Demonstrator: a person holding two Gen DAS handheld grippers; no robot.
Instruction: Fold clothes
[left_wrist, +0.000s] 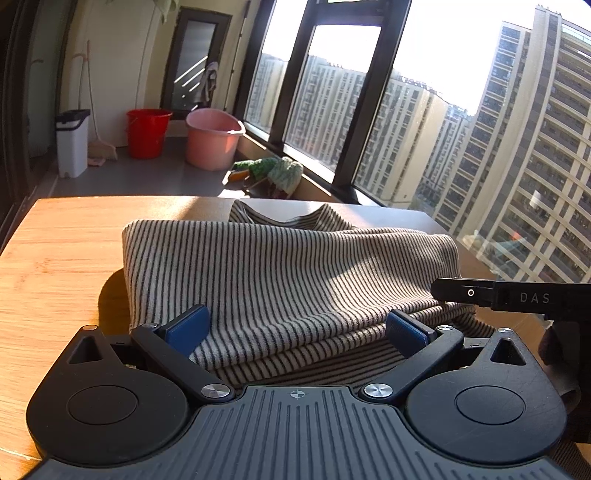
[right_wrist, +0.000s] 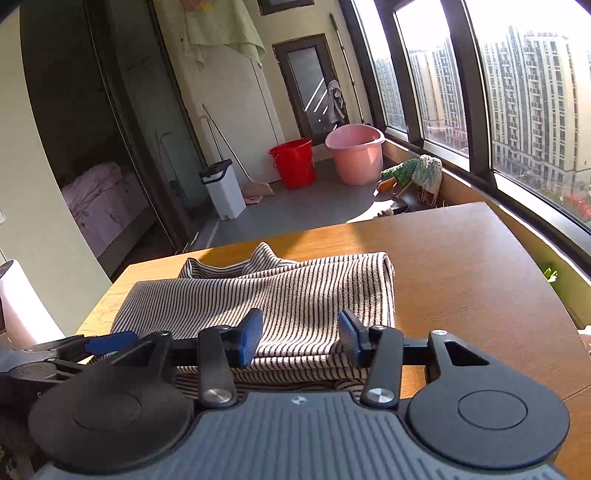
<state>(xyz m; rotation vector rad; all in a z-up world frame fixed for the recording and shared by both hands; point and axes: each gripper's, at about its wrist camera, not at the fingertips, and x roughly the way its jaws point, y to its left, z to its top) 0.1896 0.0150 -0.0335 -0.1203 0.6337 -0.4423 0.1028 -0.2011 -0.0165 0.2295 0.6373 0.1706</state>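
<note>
A red bucket (right_wrist: 293, 162) is set beside a pink basin (right_wrist: 356, 153); a white bin (right_wrist: 225, 194) is seen nearby.

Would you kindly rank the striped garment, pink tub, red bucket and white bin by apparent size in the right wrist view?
1. Striped garment, though it lies nearest the camera.
2. Pink tub.
3. Red bucket and white bin look alike; I would not rank them.

High-rise home balcony (buckets (right_wrist: 293, 162), broom (right_wrist: 255, 186), bedroom doorway (right_wrist: 99, 192))
</note>
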